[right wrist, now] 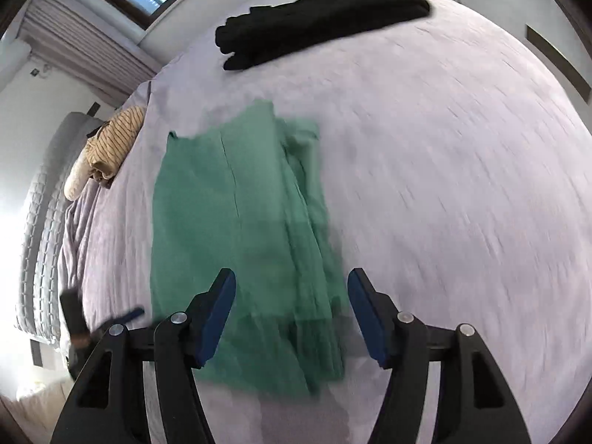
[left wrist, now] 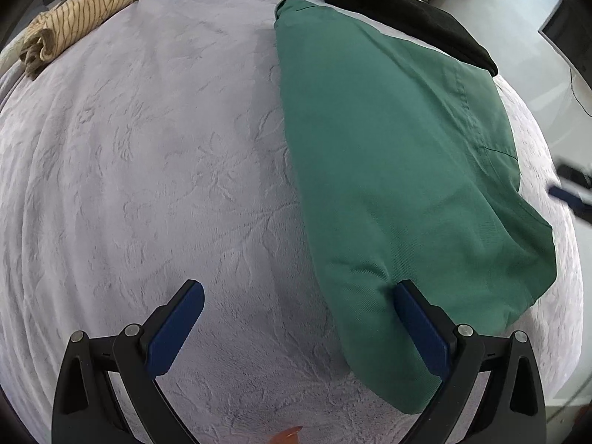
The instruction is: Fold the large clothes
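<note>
The green garment [left wrist: 399, 170] is being left lying on the purple bedspread [left wrist: 148, 185], folded lengthwise already but probably needing more folds, while both the left gripper [left wrist: 299, 307] and right gripper [right wrist: 291, 301] are being held wide, gripping nothing.

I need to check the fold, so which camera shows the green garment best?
The left wrist view: the green garment is sharp and fills the frame, seams visible. The right wrist view shows its whole outline, but blurred by motion.
</note>
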### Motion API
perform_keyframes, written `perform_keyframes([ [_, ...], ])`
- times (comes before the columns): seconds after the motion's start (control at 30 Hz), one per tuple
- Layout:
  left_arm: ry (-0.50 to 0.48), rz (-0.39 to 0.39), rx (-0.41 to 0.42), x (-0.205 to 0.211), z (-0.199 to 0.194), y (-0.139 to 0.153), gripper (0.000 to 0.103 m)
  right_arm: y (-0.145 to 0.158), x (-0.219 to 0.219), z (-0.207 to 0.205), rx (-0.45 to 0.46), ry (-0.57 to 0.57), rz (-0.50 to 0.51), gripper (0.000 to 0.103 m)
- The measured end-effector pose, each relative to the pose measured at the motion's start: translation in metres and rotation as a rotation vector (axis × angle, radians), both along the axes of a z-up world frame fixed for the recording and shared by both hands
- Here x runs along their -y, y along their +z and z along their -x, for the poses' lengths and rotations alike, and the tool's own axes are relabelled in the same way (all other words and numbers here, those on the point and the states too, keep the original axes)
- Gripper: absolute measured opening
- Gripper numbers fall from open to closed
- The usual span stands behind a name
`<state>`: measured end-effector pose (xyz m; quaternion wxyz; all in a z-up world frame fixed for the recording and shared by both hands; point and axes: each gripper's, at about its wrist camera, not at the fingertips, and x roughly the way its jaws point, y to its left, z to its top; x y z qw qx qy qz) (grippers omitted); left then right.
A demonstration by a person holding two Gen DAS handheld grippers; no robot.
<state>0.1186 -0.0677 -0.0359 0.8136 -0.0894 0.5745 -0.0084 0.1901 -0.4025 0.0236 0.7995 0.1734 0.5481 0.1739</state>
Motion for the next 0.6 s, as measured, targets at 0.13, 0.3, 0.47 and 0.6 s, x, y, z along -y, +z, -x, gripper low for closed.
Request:
perform_keyframes([
  [0.13, -0.006, -0.025, 0.000, 0.003, 0.000, 0.005, 0.103, -0.018, -0.029, -0.051, -0.031, 0.006, 0.000, 0.043],
  [0.3, -0.002, -0.009, 0.001, 0.004, -0.003, 0.002, 0.103, -0.054, -0.034, -0.079, -0.071, 0.005, 0.108, 0.003],
  [0.47, -0.002, -0.020, -0.004, 0.007, -0.004, 0.004, 0.103, -0.073, -0.028, -0.082, -0.105, -0.027, 0.074, 0.002],
  [0.6, 0.004, -0.033, 0.000, 0.004, -0.004, 0.017, 0.103, -0.049, -0.010, -0.063, -0.105, -0.081, 0.043, 0.003],
])
